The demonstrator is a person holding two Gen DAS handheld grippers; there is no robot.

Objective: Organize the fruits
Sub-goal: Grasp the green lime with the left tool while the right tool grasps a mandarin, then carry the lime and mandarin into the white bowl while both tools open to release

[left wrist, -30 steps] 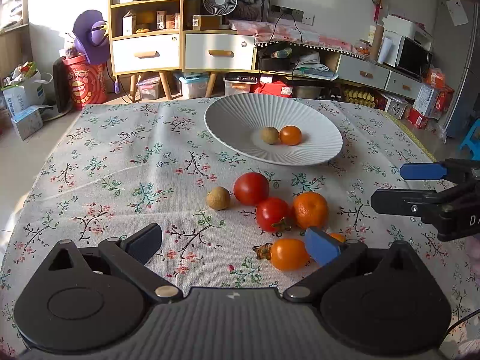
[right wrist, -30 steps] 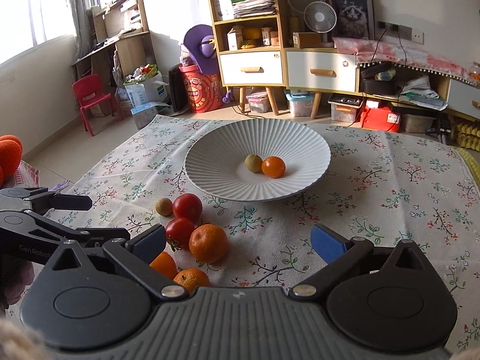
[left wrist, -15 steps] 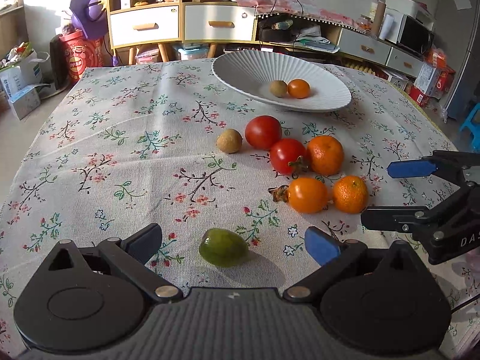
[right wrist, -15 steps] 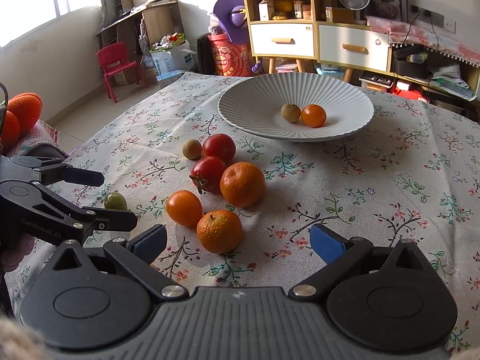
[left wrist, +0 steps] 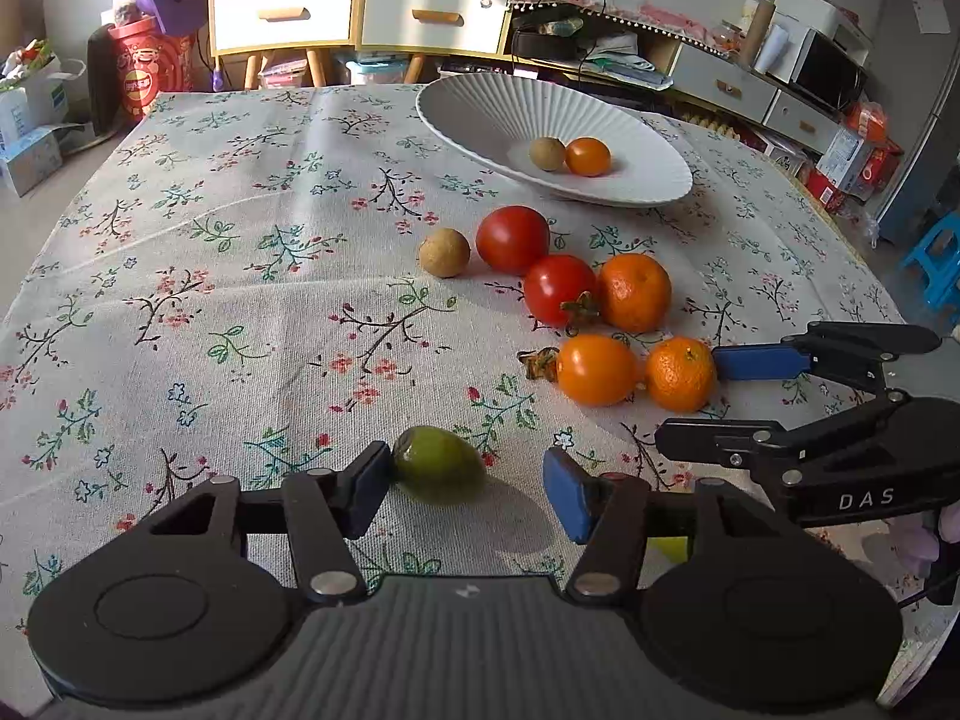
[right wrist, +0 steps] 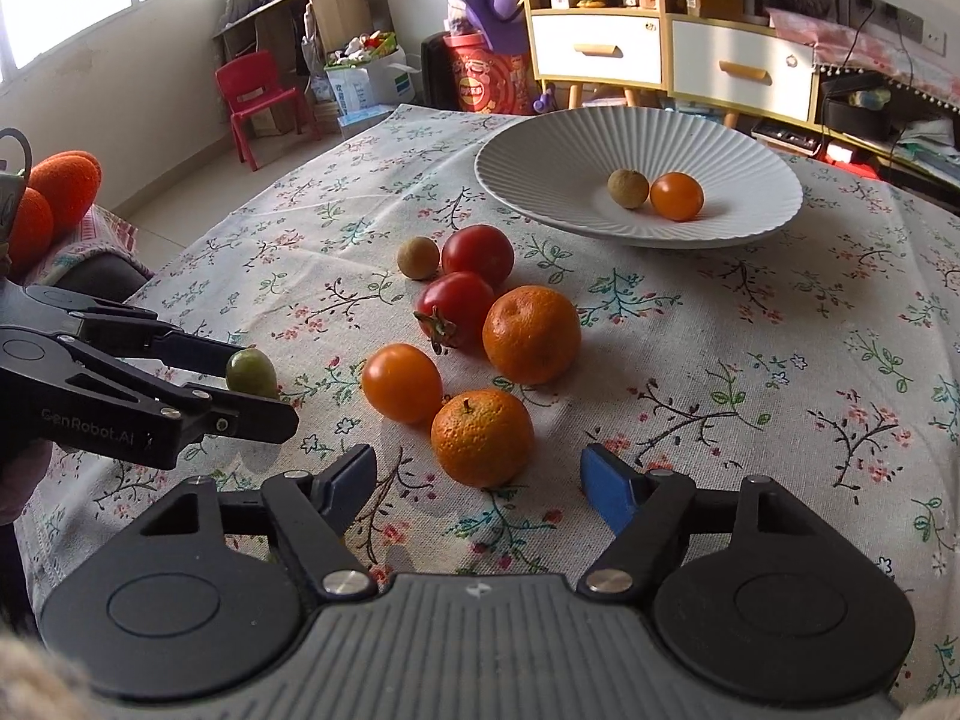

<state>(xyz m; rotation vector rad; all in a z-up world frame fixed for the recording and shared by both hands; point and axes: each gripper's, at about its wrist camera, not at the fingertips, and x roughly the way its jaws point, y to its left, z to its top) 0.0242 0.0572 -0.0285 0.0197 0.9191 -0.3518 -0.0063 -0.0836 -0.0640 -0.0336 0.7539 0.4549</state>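
On the left part of the floral tablecloth, close to the camera, lies a small green fruit. The left gripper has just been closing around it: one blue pad touches the fruit's left side, while the other pad stands clear of it on the right, so the fruit is between the jaws but not yet pinched. It looks smooth, oval and light. I judge that it could roll or slip out if pressed off-centre, so the pads should meet it across its widest part, low and level.

Further to the right is the group of loose fruits: a small brown fruit, two red tomatoes touching each other, a larger mandarin, an orange tomato with a dry calyx, and a smaller mandarin. The right gripper has also just been closing; its jaws are about half open with this smaller mandarin between them, and neither pad presses it yet. Its peel seems rough and a little soft, so it should give good hold at the middle, but a hard squeeze may bruise it.

Behind them stands the white ribbed plate, which holds one brown fruit and one orange fruit. It is probably the destination.
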